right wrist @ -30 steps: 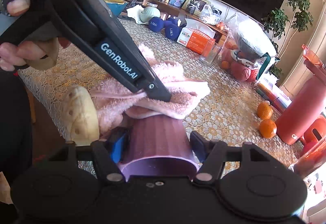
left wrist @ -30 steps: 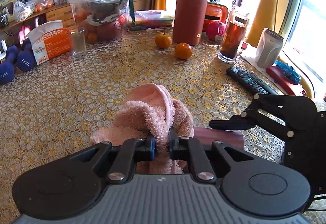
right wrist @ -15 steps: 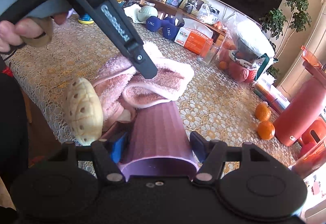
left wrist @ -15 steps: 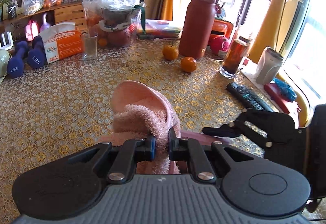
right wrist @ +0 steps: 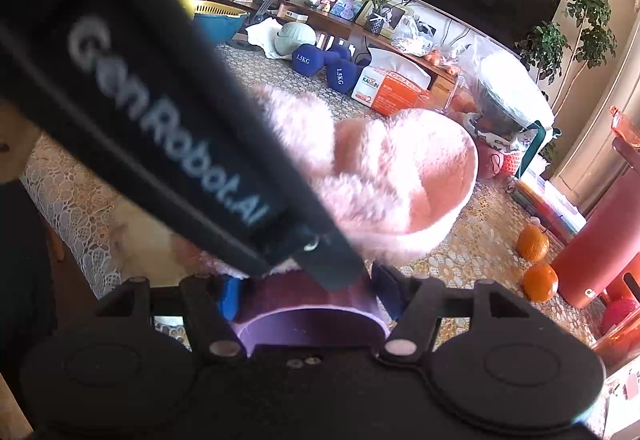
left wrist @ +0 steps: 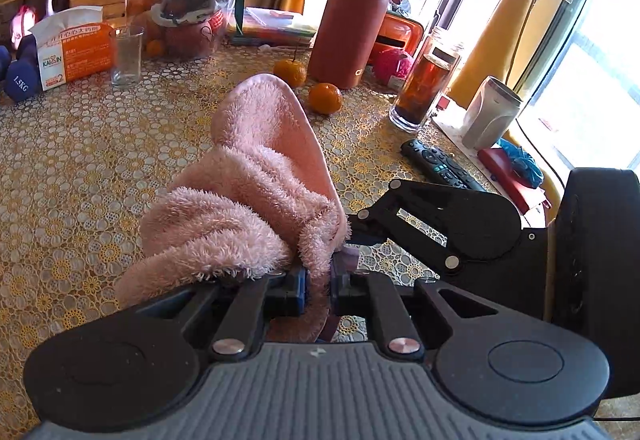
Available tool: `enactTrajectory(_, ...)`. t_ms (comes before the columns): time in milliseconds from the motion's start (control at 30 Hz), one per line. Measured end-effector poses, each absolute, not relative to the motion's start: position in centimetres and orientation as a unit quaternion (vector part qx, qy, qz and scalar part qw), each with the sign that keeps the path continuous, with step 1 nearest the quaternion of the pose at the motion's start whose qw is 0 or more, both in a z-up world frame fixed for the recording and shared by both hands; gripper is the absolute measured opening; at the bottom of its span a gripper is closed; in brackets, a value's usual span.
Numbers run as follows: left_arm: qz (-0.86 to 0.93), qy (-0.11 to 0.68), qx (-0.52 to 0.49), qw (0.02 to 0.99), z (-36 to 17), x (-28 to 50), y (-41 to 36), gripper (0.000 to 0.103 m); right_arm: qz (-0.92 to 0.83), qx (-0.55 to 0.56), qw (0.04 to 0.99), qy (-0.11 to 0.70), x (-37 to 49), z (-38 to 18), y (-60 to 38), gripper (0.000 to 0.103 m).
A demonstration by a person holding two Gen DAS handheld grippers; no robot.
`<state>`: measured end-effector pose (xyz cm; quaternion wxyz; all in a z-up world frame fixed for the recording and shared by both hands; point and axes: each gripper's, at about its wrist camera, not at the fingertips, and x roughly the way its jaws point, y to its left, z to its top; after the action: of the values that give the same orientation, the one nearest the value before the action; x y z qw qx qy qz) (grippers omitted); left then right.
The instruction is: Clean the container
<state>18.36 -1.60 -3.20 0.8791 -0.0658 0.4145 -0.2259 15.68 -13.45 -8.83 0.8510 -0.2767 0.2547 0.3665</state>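
My left gripper (left wrist: 318, 286) is shut on a fluffy pink towel (left wrist: 244, 208), which bunches up in front of its fingers. My right gripper (right wrist: 306, 294) is shut on a purple ribbed container (right wrist: 308, 316), held on its side with the rim toward the camera. In the right wrist view the left gripper's black body crosses the frame diagonally and its tip sits right above the container, with the pink towel (right wrist: 400, 180) bulging just beyond it. In the left wrist view only a sliver of the purple container (left wrist: 350, 254) shows beside the towel, next to the right gripper's fingers (left wrist: 400, 208).
A gold lace-patterned table (left wrist: 100, 160) carries two oranges (left wrist: 325, 98), a tall rust-red bottle (left wrist: 352, 20), a jar of tea (left wrist: 424, 88), a remote (left wrist: 436, 164), a drinking glass (left wrist: 127, 56), an orange box (left wrist: 76, 52) and blue dumbbells (right wrist: 316, 60). The table edge is at the left in the right wrist view.
The left gripper with the towel has come closer to the container and the right camera, now blocking much of that view. The towel has lifted and bunched up higher.
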Motion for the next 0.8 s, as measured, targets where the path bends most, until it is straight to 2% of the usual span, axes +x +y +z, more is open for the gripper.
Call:
enactTrajectory(433,-0.148,0.422,-0.073,0.891,-4.0,21.4,3.5,0.011,0.379,-0.287,0.845,0.244,16.1,-9.0,-13.8,0.065)
enactTrajectory(800,-0.075,0.454,-0.072,0.885,-8.0,22.9,7.8,0.010,0.364,-0.280,0.853,0.250,17.3,-9.2,-14.4,0.065)
